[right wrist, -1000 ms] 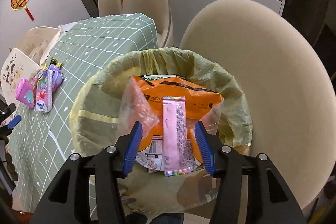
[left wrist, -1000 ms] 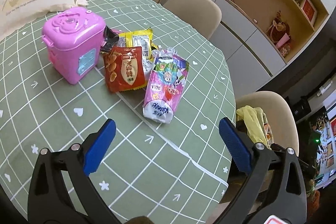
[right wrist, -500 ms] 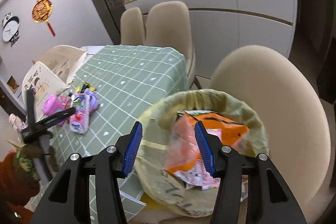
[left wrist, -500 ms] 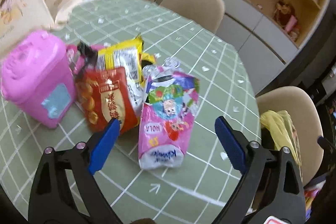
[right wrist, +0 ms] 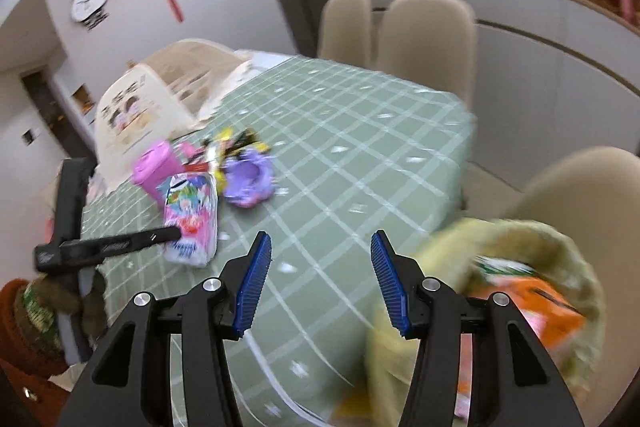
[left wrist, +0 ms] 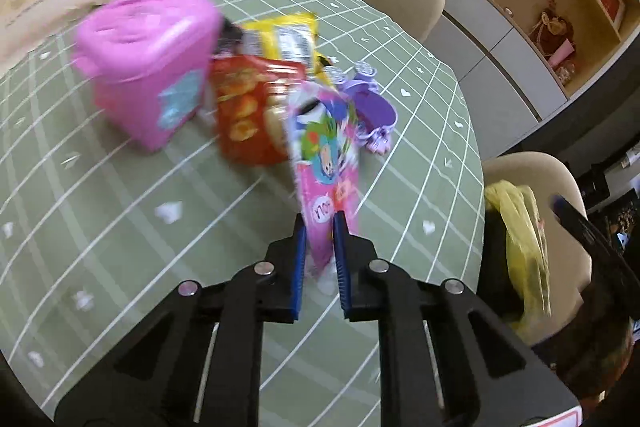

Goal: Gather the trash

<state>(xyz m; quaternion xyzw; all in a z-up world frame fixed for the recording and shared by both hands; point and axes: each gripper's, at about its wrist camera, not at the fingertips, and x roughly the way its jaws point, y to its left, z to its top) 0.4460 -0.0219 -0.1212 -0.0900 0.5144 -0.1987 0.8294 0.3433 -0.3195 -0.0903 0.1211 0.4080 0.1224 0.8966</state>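
A: How will the pink snack pouch (left wrist: 326, 163) handle?

B: Probably light, crinkly and slippery. The left tool (left wrist: 320, 227) pinches its near bottom edge, a sensible hold; its jaws have just been closing, and the pouch now tilts up off the surface (left wrist: 120, 211).

A: And the right tool (right wrist: 320, 267)?

B: Spread, empty. It has swung away from the lined bin (right wrist: 576, 267), now at its right, towards the surface.

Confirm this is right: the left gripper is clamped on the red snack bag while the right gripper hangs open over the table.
Not quite. The left gripper is clamped on the pink cartoon wrapper, not the red snack bag, as the left wrist view shows. The right gripper does hang open over the table.
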